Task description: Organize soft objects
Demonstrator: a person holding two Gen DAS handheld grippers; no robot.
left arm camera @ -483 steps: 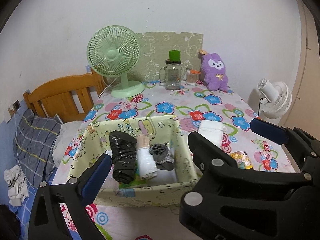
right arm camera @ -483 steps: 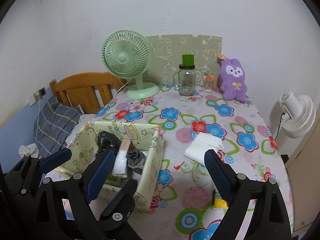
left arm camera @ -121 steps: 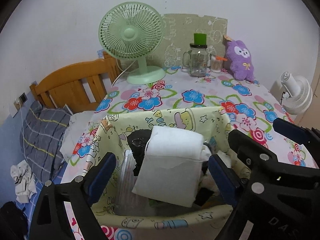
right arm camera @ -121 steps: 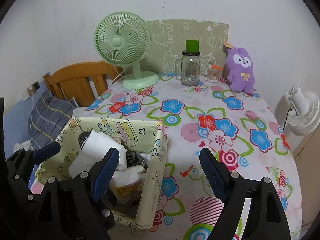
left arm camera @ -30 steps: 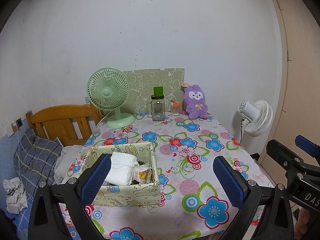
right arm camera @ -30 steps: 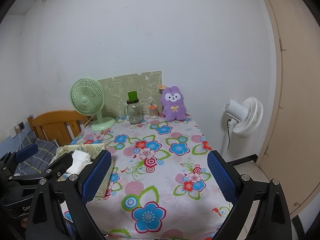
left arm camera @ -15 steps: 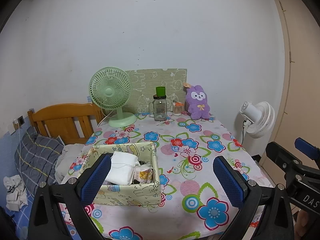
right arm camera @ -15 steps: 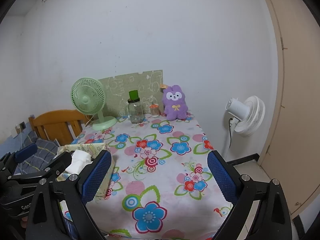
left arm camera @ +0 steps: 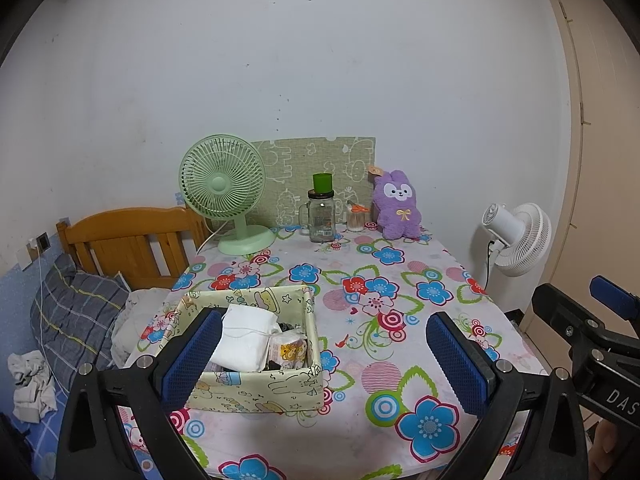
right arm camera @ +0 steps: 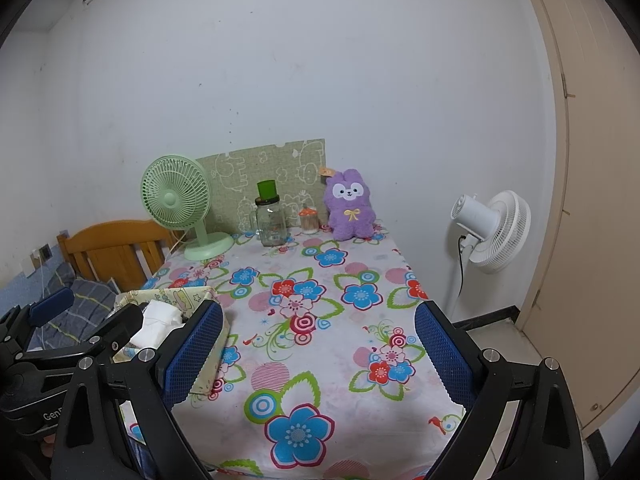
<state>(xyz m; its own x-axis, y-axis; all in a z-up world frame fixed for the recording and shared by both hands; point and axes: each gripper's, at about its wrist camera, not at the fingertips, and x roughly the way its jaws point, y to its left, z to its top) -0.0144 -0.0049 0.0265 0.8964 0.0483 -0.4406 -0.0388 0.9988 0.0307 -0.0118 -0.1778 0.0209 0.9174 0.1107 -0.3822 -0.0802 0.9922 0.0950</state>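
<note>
White plaster wall (left arm camera: 320,60), beige door (right arm camera: 592,240), wooden headboard (left arm camera: 128,240), floral-clothed table (right arm camera: 320,320), white standing fan (right arm camera: 492,232).

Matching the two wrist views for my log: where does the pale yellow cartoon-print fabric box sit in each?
Left wrist: pale yellow cartoon-print fabric box lower left of centre, on the flowered tablecloth, behind the left gripper.
Right wrist: box at the left edge, partly hidden by gripper fingers.
Shared landmark: purple plush rabbit by the wall.
</note>
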